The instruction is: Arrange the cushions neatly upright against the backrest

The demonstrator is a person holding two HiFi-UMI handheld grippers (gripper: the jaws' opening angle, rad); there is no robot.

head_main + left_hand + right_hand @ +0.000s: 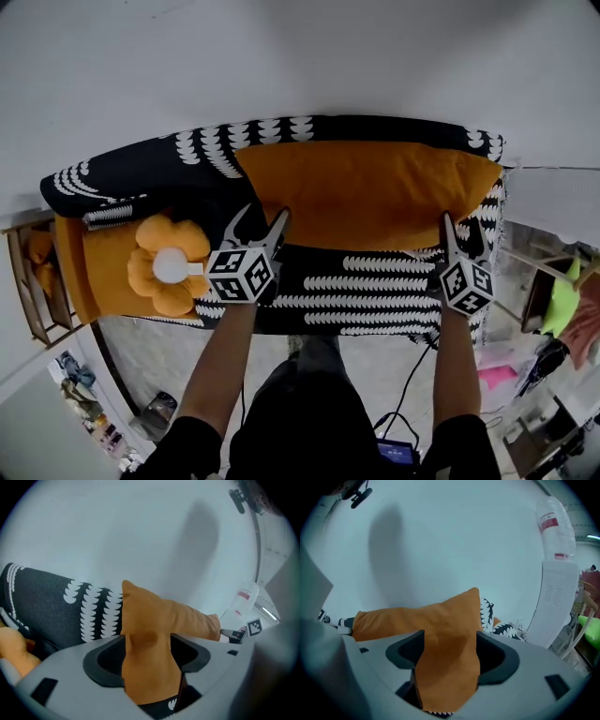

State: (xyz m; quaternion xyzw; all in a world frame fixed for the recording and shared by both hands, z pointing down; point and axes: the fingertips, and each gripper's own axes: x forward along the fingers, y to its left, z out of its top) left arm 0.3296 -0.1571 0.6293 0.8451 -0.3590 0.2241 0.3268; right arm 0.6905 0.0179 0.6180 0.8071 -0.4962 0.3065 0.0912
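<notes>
A long orange cushion (366, 192) stands upright against the backrest (169, 164) of a sofa with a black-and-white patterned cover (375, 291). My left gripper (261, 217) is at its lower left corner, jaws spread, with the fabric (150, 634) lying loosely between them. At the lower right corner my right gripper (459, 225) is open as well, and that corner (450, 634) sits unpinched between its jaws. An orange flower-shaped cushion (169, 265) with a white centre lies on another orange cushion (103, 272) at the sofa's left end.
A wooden rack (28, 281) stands beyond the sofa's left end. A white water dispenser (555, 597) with a bottle on top is past the right end, next to a green object (562, 300) and clutter on the floor. A white wall is behind the sofa.
</notes>
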